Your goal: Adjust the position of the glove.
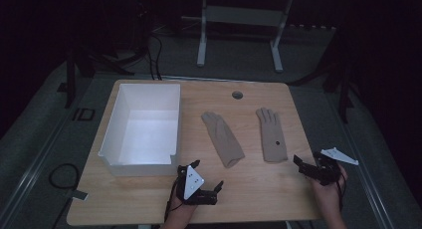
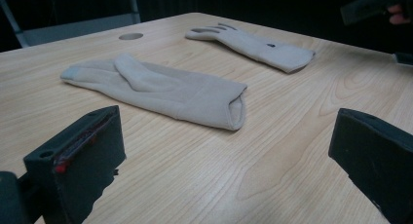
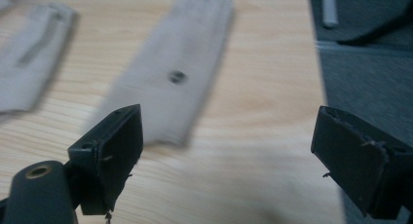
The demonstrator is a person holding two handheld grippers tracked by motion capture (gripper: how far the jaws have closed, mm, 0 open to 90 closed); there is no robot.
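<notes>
2 beige gloves [image 1: 222, 139] [image 1: 271, 136] flat on table [image 1: 259, 189], left gripper [image 1: 204, 176] and right gripper [image 1: 307, 168] nearby — jaws spread, empty

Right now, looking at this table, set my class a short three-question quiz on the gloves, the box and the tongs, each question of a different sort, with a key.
1. True or false: both gloves already lie inside the white box.
2. Multiple choice: the glove with the dark dot lies nearest to (A) the left tongs, (B) the right tongs, (C) the box.
3. Short answer: how do the jaws of both tongs stand, and is anything between them?

Key
1. False: the plain glove and the dotted glove lie flat on the wooden table, right of the box.
2. B.
3. Open, with nothing between them.
</notes>
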